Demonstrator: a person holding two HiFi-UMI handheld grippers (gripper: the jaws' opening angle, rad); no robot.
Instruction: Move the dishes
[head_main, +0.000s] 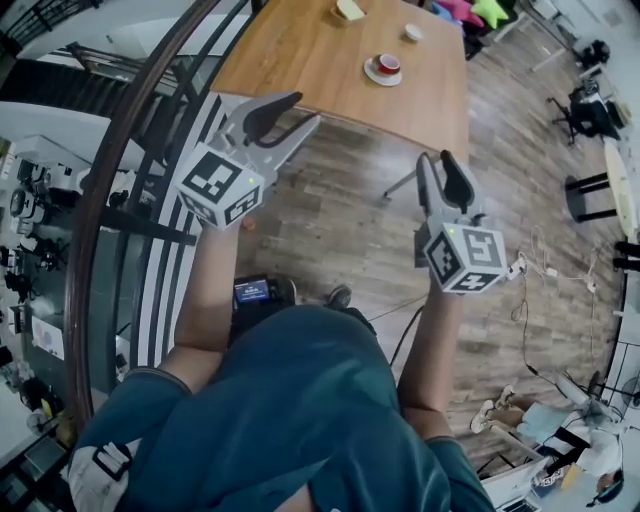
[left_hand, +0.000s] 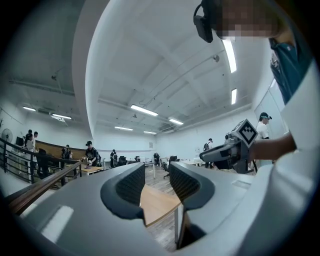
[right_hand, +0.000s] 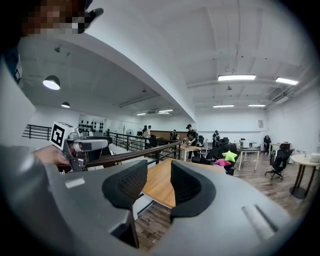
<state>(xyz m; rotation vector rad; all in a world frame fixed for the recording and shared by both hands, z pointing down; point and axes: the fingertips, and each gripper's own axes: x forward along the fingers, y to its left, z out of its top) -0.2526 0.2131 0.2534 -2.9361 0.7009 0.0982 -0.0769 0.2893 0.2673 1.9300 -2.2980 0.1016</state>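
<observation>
Left tongs (head_main: 306, 108) and right tongs (head_main: 435, 156) are both released: each gripper view shows the jaws apart with only distant room between them. Neither is at the work yet. The person stands back on the plank floor (head_main: 340, 230), short of the near edge of the wooden table (head_main: 300, 50).

All the dishes lie ahead of both tongs, on the right half of the table. The biggest is a white saucer with a red cup (head_main: 383, 68), in from the right edge. A pale yellow item (head_main: 349, 10), too small to identify, sits at the far edge, and a small white bowl (head_main: 412, 32) sits toward the far right corner.

The saucer is round, so it sets no approach angle. It falls between the two lines of reach. The left jaws slant toward it and the right point straight ahead, so either could likely take it after a step forward.
</observation>
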